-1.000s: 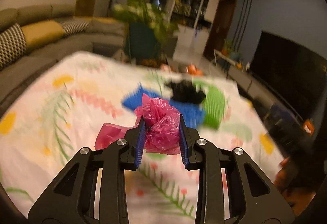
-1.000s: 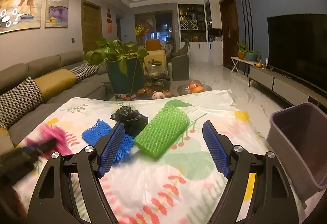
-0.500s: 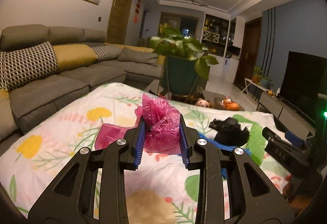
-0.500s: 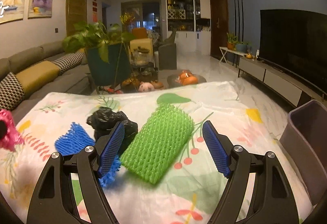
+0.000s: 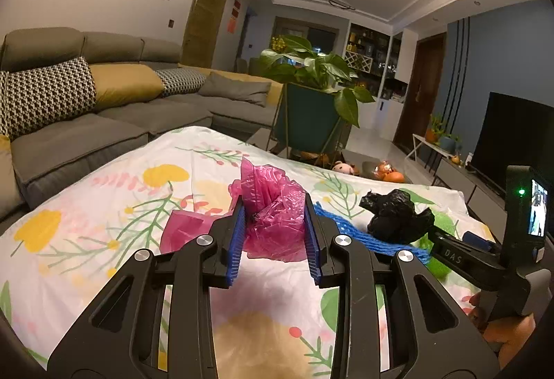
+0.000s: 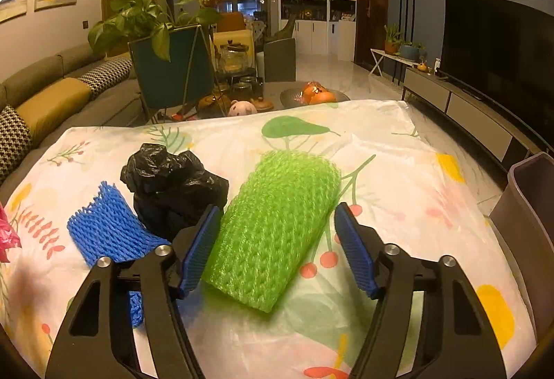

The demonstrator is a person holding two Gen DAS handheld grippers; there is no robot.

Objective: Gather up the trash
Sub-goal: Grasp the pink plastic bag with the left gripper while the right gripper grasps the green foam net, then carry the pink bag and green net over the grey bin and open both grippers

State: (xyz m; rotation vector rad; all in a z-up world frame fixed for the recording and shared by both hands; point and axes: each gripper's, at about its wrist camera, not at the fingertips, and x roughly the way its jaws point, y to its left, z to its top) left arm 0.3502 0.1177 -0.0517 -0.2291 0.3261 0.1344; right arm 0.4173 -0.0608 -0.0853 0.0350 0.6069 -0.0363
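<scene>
Left gripper [image 5: 275, 237] clamped on crumpled pink plastic bag [image 5: 273, 223], raised over floral cloth [image 5: 104, 206]. Black bag wad [image 5: 394, 216] to the right, sitting on blue foam net [image 5: 349, 233]; bit of green net [image 5: 439, 226] behind it. Right gripper [image 5: 464, 254] at right edge, fingertips hidden. Sofa [image 5: 104, 123] on left.

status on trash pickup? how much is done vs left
Done: nothing visibly binned; the bin interior is not visible. In hand: left claw is shut on the pink bag; right claw is open around the green net. Left: green net, black bag, blue net.
</scene>
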